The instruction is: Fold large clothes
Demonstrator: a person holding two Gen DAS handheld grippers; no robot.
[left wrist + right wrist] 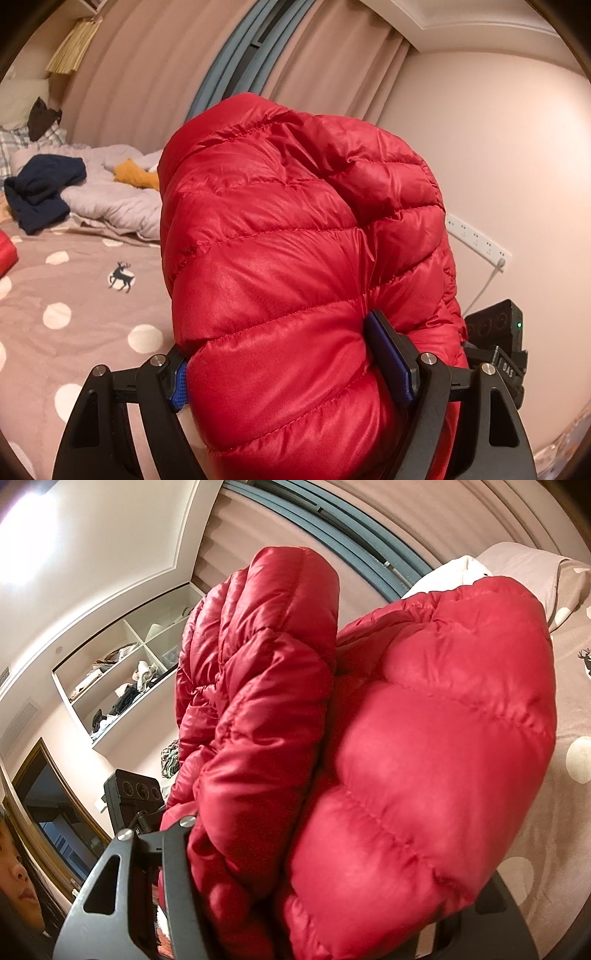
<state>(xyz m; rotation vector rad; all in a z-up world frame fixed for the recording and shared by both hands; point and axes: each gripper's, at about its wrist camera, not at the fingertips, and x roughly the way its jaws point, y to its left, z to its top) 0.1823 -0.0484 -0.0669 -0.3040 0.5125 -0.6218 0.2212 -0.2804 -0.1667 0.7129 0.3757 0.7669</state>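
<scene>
red jacket held up off the bed by both grippers

left wrist view: the left gripper (291,365) has its jaws closed partway on a thick bunch of the red jacket (295,229), the blue pads (391,362) pressing into the puffy quilting on either side; the jacket bulges up in front of the lens, lifted clear of the bed (74,302), probably so it can be shaken out or doubled over before being laid flat; behind it on the bed lie a navy garment (40,192), a grey quilt (118,199) and something orange (136,175); these crowd the far end, so the spotted sheet nearer is likely the place to set the fold down; a power strip (476,236) sits on the wall.

right wrist view: the right gripper (332,904) is buried under the jacket (424,757); its jaws seem clamped on fabric, though the fingertips are hidden and how wide they stand cannot be told; two padded lobes rise side by side, touching, which suggests the jacket is already folded on itself; shelves (122,679) with clutter hang on the wall, a pillow (517,565) lies beyond.
</scene>
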